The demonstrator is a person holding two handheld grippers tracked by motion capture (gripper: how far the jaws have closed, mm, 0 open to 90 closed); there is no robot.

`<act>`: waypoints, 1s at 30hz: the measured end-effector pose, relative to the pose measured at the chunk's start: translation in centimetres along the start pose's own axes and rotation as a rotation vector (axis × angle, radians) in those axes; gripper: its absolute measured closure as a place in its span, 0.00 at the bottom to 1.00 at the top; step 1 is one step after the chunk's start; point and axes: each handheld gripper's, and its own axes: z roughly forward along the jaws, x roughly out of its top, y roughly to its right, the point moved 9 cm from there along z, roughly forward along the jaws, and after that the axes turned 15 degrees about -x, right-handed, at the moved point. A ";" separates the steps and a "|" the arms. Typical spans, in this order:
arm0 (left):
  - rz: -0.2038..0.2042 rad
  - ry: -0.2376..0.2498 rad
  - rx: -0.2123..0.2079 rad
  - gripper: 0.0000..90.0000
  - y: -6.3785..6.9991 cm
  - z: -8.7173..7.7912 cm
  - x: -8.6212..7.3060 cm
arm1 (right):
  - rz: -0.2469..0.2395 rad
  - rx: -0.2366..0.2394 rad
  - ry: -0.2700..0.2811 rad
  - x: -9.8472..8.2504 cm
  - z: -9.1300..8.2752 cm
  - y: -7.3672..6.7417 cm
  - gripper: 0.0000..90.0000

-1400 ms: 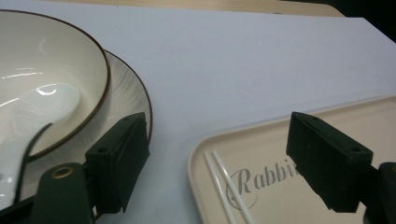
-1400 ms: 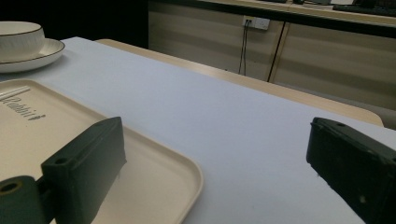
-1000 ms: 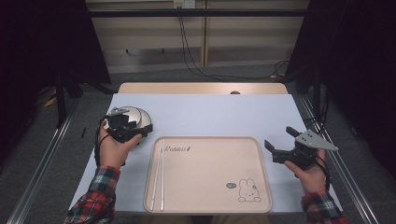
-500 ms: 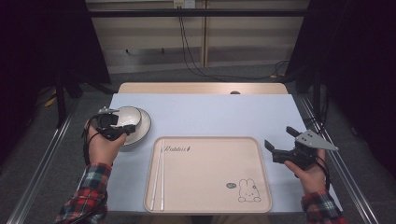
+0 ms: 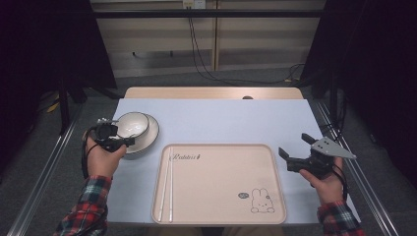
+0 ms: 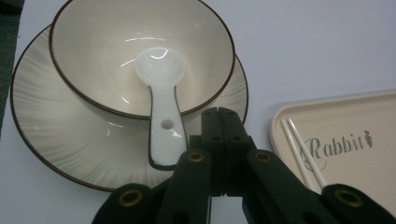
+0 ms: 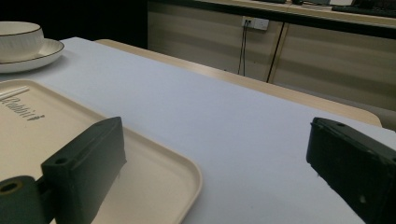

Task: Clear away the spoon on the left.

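A cream bowl with a dark rim stands on a matching plate at the table's left. In the left gripper view a white spoon lies in the bowl, its handle resting over the rim toward me. My left gripper is at the plate's near edge. Its jaws have just been closing and now meet with nothing between them, just right of the spoon's handle. My right gripper is held open beside the tray's right edge, holding nothing.
A beige tray with a rabbit drawing lies at the front centre, and two white chopsticks lie along its left side. Light blue table surface runs behind the tray. Metal rails flank the table on both sides.
My left gripper has drawn back from over the bowl to the left and toward the person, uncovering the bowl, and its jaws have shut. The right gripper has stayed where it was.
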 end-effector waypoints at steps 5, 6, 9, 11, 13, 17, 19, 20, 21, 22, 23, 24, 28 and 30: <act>-0.011 0.011 0.020 1.00 -1.0 -0.8 -0.1 | -0.002 0.011 -0.008 -0.1 0.0 -0.2 0.04; -0.015 0.016 0.026 1.00 -1.1 -0.8 0.0 | -0.001 -0.001 -0.006 -0.1 0.0 -0.1 0.05; -0.015 0.020 0.043 1.00 -1.6 -1.0 0.0 | -0.003 -0.002 -0.007 -0.1 0.1 0.0 0.05; -0.019 0.015 0.050 1.00 -1.8 -1.0 -0.2 | 0.002 0.002 -0.012 -0.2 0.1 -0.1 0.05; -0.032 0.020 0.059 1.00 -2.1 -1.0 -0.2 | 0.001 0.007 -0.011 -0.2 0.1 -0.1 0.04; -0.031 0.018 0.067 1.00 -2.6 -1.2 -0.2 | 0.000 0.008 -0.007 -0.2 0.2 -0.1 0.04; -0.041 0.029 0.085 1.00 -2.9 -1.5 0.0 | 0.000 0.005 -0.006 -0.1 0.2 -0.1 0.04; -0.041 0.031 0.079 1.00 -3.0 -1.5 0.0 | 0.001 0.006 -0.006 -0.2 0.2 -0.1 0.04; -0.054 0.046 0.085 1.00 -3.0 -1.6 0.2 | 0.001 0.006 -0.007 -0.2 0.2 -0.1 0.04; -0.044 0.038 0.094 1.00 -3.3 -1.7 0.2 | 0.000 0.009 -0.007 -0.2 0.2 -0.1 0.04; -0.045 0.040 0.093 1.00 -3.4 -1.8 0.3 | 0.000 0.010 -0.007 -0.2 0.2 -0.1 0.04; -0.038 0.029 0.098 1.00 -3.6 -1.9 0.2 | -0.001 0.009 -0.007 -0.2 0.2 -0.1 0.04; -0.048 0.047 0.122 1.00 -4.2 -2.0 0.5 | 0.001 0.009 -0.010 -0.2 0.2 -0.2 0.04; -0.058 0.069 0.126 1.00 -4.3 -1.9 0.7 | -0.001 0.010 -0.010 -0.2 0.2 -0.2 0.04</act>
